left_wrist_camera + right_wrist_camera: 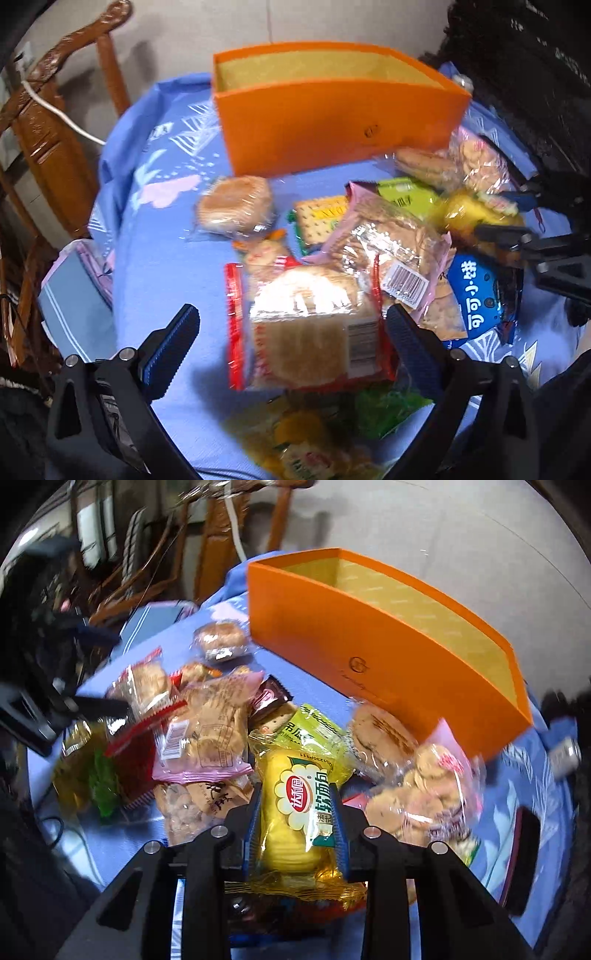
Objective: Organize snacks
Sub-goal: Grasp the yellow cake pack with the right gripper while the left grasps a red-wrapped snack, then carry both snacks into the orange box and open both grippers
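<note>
— Between the right gripper's (pixel 297 825) blue pads sat the yellow soft-bread packet (pixel 295 808), clenched across its middle. How did it look to handle?

— Light and squashy, I'd judge; the film was slick and crinkly, so the mid-body hold seemed wiser than pinching the sealed end. Squeeze harder and the bread would flatten.

— And the left gripper (pixel 291 343)?

— Spread wide, grasping nothing, poised over the red-edged cracker packet (pixel 310 328) on the blue tablecloth (pixel 166 277). Those crackers looked brittle; take them by the long sides.

— Any writing?

— Chinese characters on the yellow packet's red-and-green label, white characters on a blue biscuit bag (pixel 476 295), and a barcode on the pink-edged packet (pixel 402 284). I couldn't read the orange box's (pixel 332 122) small emblem.

— The box?

— Behind the pile, open-topped.
</note>
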Tool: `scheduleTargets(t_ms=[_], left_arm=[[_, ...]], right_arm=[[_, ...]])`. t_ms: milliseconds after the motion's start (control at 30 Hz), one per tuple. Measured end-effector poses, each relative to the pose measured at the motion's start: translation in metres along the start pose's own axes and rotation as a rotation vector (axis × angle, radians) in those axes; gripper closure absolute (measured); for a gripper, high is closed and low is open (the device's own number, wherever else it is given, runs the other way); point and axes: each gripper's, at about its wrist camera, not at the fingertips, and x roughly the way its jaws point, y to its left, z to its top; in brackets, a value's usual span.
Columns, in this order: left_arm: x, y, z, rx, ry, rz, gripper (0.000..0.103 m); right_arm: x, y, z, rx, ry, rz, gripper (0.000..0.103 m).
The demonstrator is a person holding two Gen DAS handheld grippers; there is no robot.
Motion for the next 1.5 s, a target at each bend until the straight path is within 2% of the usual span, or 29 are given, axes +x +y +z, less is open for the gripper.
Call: scheduleTargets(t_ms=[133, 300, 367, 467, 533, 567, 667, 767, 1067, 1333, 1500], left_arm=[[0.019, -0.010, 0.000, 0.033, 0.047, -0.027, 0.004], [0.031, -0.011, -0.006, 0.035, 0.044, -0.029, 0.007], [0.029, -0.004, -0.007, 0.001, 0.033, -0.058, 0.023], [0.024, 0.003, -0.008, -0.040, 0.017, -0.092, 0.040], [0.021, 0.003, -0.008, -0.037, 0.011, -0.091, 0.047], [0.019, 0.004, -0.008, -0.037, 0.006, -0.094, 0.056], [0.013, 0.008, -0.007, -0.047, -0.008, -0.101, 0.070], [0.007, 0.013, -0.007, -0.060, -0.021, -0.102, 0.078], [-0.023, 0.023, -0.001, -0.076, -0.072, -0.100, 0.087], [-0.030, 0.026, 0.003, -0.088, -0.085, -0.108, 0.088], [-0.048, 0.024, 0.012, -0.079, -0.126, -0.118, 0.088]], right_arm=[[-0.006, -0.005, -0.003, 0.099, -0.015, 0.002, 0.070], [-0.017, -0.009, -0.007, 0.178, -0.044, 0.003, 0.070], [-0.023, -0.008, -0.006, 0.187, -0.057, -0.005, 0.070], [-0.029, -0.011, -0.005, 0.214, -0.073, -0.001, 0.070], [-0.031, -0.013, -0.005, 0.227, -0.076, -0.009, 0.070], [-0.032, -0.013, -0.005, 0.233, -0.079, -0.008, 0.070], [-0.037, -0.012, -0.006, 0.246, -0.093, -0.004, 0.070], [-0.039, -0.012, -0.006, 0.251, -0.101, 0.001, 0.070], [-0.045, -0.007, -0.003, 0.246, -0.120, 0.009, 0.070], [-0.044, -0.006, 0.000, 0.244, -0.118, 0.013, 0.070], [-0.052, -0.009, 0.003, 0.251, -0.135, -0.003, 0.070]])
